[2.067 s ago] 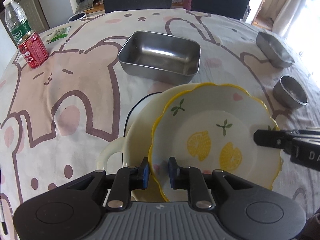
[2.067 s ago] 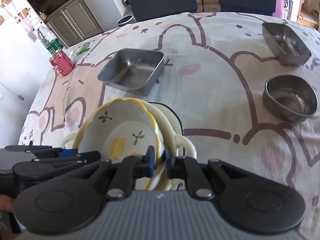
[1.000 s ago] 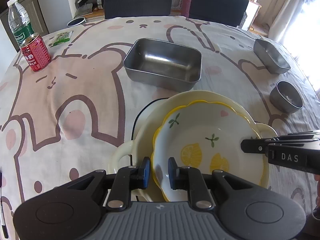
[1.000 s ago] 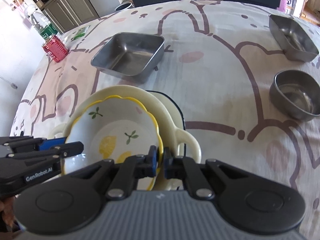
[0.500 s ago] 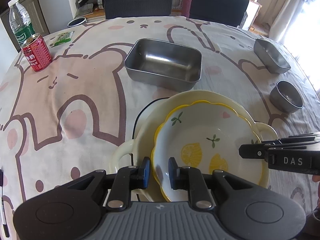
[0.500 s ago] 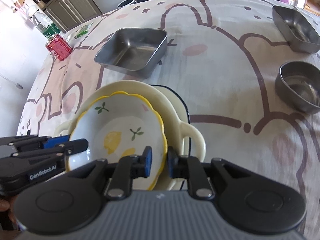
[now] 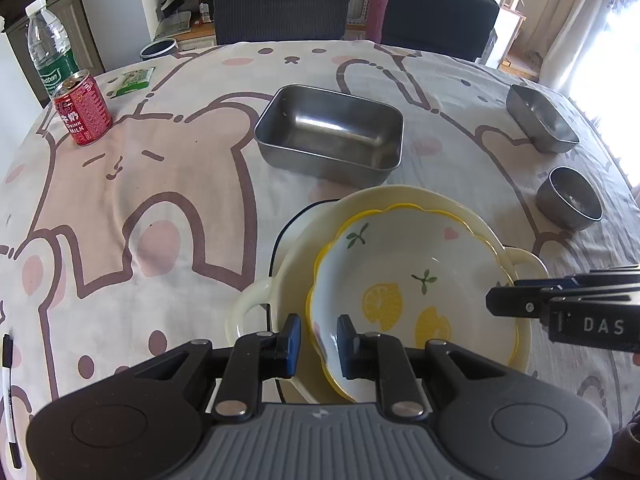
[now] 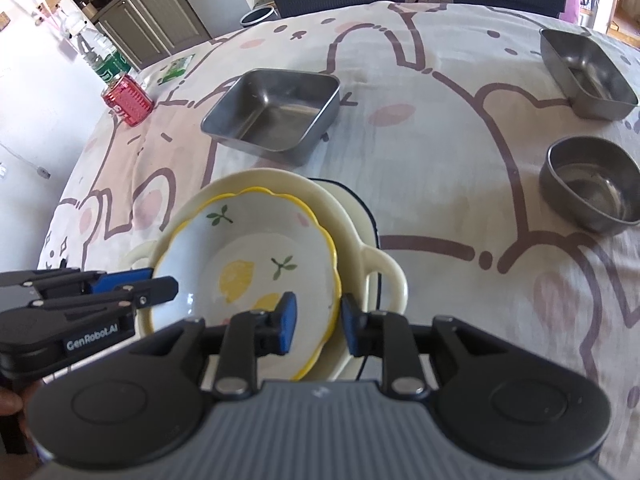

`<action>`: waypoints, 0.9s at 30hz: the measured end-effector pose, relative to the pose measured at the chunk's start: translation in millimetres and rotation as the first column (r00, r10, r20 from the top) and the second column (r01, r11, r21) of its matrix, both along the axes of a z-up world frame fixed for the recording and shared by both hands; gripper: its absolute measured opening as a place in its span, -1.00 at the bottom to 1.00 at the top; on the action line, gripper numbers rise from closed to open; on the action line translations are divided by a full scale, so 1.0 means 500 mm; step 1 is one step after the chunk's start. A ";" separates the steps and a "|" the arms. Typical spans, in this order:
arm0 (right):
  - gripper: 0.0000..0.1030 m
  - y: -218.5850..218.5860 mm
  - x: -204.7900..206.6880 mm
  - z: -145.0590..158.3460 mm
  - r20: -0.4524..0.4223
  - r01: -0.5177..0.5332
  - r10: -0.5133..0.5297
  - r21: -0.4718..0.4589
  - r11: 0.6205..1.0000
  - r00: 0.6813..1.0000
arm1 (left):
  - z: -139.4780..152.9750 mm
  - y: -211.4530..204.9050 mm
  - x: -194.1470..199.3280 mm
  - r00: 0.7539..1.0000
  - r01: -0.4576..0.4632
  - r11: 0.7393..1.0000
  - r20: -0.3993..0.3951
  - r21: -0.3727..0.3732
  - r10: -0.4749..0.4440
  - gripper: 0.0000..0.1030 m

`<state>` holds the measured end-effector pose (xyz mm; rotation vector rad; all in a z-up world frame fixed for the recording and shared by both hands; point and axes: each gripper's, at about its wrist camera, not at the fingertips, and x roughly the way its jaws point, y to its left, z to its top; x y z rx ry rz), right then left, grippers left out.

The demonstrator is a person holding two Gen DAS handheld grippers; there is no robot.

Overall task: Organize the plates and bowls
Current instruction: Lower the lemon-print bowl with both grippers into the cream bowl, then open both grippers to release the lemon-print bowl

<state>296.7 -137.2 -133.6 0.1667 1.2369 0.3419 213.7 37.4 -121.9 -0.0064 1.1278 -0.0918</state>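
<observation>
A white bowl with a yellow scalloped rim and lemon prints (image 7: 412,292) (image 8: 248,264) rests inside a cream two-handled dish (image 7: 400,200) (image 8: 372,264). My left gripper (image 7: 318,336) straddles the bowl's near-left rim, jaws slightly apart, not pinching it. My right gripper (image 8: 316,320) straddles the opposite rim with its jaws parted wider. Each gripper shows in the other's view, the right one in the left wrist view (image 7: 560,304), the left one in the right wrist view (image 8: 100,296).
A large steel rectangular tray (image 7: 330,136) (image 8: 276,112) sits behind the dish. A smaller steel tray (image 7: 540,120) (image 8: 588,76) and a round steel bowl (image 7: 570,196) (image 8: 588,196) are to the right. A red can (image 7: 82,110) and a water bottle (image 7: 50,52) stand far left.
The lemon bowl was lowered into the cream dish. Both grippers, earlier pinching its rim, have opened their jaws and let go; the right opened wider.
</observation>
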 end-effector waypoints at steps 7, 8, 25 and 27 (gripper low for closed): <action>-0.14 -0.010 -0.011 0.026 0.063 -0.003 0.004 -0.022 1.000 0.998 | 0.007 0.000 -0.004 1.000 -0.002 1.000 0.004 0.000 0.002 -0.59; -0.14 -0.011 -0.011 0.026 0.060 -0.003 0.004 -0.018 1.000 0.998 | 0.009 -0.001 -0.005 1.000 -0.002 1.000 0.006 -0.001 0.002 -0.59; 0.35 -0.035 -0.031 0.073 0.184 0.030 -0.036 0.035 0.999 0.982 | 0.086 0.030 -0.025 0.976 -0.093 0.995 0.196 -0.033 0.098 0.89; 0.50 -0.043 -0.027 0.082 0.225 0.057 -0.068 0.056 0.997 0.972 | 0.095 0.037 -0.020 0.964 -0.118 0.992 0.235 -0.039 0.124 0.96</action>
